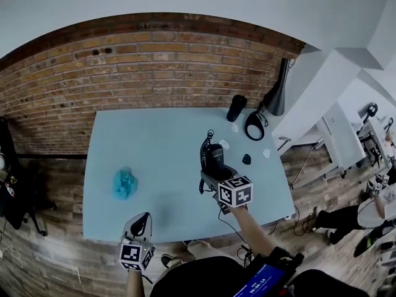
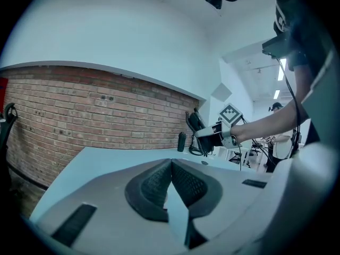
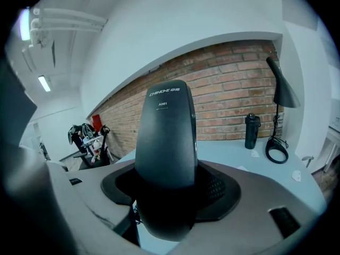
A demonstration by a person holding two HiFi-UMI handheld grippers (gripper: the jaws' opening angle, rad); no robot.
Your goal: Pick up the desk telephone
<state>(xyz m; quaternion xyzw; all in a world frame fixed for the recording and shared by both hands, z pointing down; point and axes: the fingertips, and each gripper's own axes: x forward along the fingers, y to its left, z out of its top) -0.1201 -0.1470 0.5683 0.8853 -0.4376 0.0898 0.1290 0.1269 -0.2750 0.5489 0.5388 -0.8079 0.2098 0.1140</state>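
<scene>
Crumpled turquoise plastic thing (image 1: 124,183) sits on the left side of the pale blue tabletop (image 1: 167,135). Left gripper (image 1: 143,221) hovers at the near edge, jaws pressed together on nothing. Right gripper (image 1: 216,174) is pinching the glossy black desk telephone (image 1: 214,156), upright and up off the table, curly cord (image 1: 204,143) dangling. Black cylindrical bottle (image 1: 236,107) and black cone-shade lamp (image 1: 277,91) stand back right.

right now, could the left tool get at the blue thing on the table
Probably yes: only bare table lies between the left tool and the blue thing. Its jaws are together, so they'd need opening first.
</scene>
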